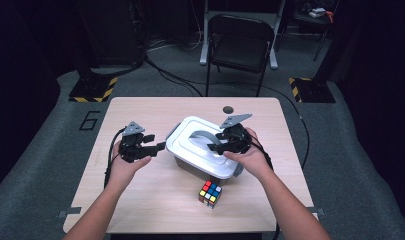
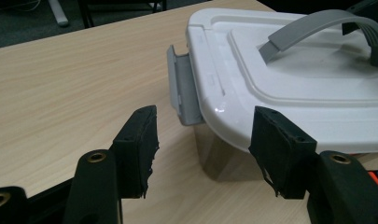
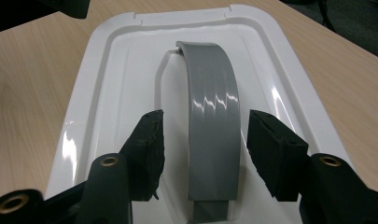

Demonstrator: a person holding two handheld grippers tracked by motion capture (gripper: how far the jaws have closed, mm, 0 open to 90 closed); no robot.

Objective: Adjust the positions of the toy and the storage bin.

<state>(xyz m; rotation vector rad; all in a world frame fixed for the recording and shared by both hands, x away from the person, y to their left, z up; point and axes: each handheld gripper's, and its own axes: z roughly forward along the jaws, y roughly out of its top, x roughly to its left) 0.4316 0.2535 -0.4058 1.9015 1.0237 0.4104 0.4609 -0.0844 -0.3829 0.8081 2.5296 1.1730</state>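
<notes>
White storage box point(image 1: 202, 150) sits mid-table, lid point(image 3: 126, 70) on, the landmark here. Grey handle point(image 3: 212, 121) arches up over the lid centre, running along the lid's long axis. Grey latch point(image 2: 182, 84) on the box's left short end sticks out from the lid edge, flipped outward, not flush with the wall.

Right gripper point(image 3: 205, 140) hovers over the box at the handle's near end; jaws straddle the handle with a gap on each side, pads not pressing it. So open around the handle, nothing gripped. In the high view the right gripper point(image 1: 230, 140) is over the right part of the lid, hand behind it.

Left gripper point(image 2: 203, 135) is just left of the box, aimed at the latch corner. Jaws apart, nothing between them, latch and lid corner just beyond the tips, not touching. In the high view the left gripper point(image 1: 147, 146) is beside the box's left end, near but apart.

Rubik's cube point(image 1: 210, 194) lies on the table point(image 1: 140, 200) just in front of the box, near its right front corner. Black folding chair point(image 1: 240, 45) stands on the floor beyond the table's far edge, well apart from the box.
</notes>
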